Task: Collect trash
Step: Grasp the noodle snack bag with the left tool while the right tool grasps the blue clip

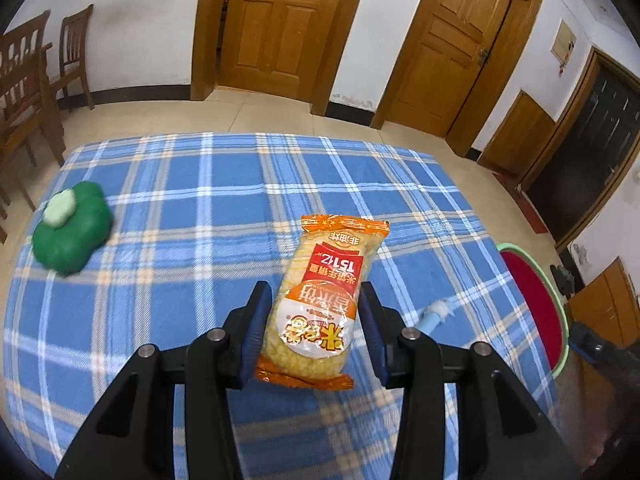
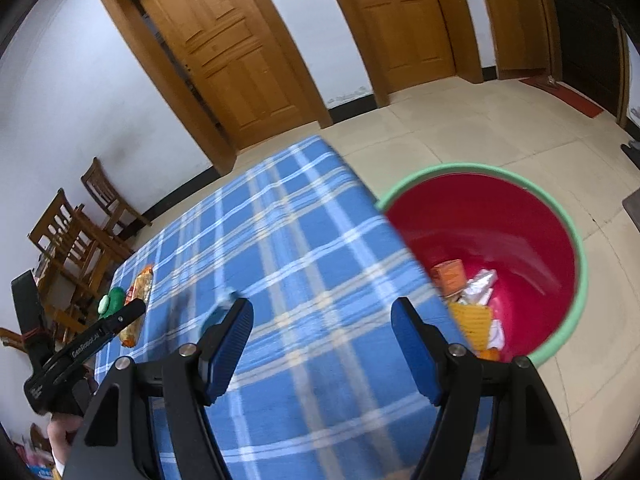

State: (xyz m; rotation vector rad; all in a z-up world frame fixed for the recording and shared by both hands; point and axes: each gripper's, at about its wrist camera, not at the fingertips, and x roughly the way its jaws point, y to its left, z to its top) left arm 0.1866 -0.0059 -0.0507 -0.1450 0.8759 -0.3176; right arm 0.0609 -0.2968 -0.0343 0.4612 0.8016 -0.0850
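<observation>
L gripper (image 1: 316, 312) grips orange snack packet (image 1: 320, 304) above plaid tablecloth (image 1: 192, 184); R gripper (image 2: 322, 320) jaws spread, empty, nr red bin (image 2: 520, 232).

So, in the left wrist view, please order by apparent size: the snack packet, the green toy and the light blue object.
1. snack packet, though nearest the camera, held in the left hand-held gripper
2. green toy
3. light blue object, partly hidden, so unsure

Both grippers, left (image 1: 316, 304) and right (image 2: 322, 316), are matte black, angular, with round silver screws at the joints and ribbed blue pads (image 2: 230, 344). White lettering on the left one's side, apparently "GenRobot.AI".
</observation>
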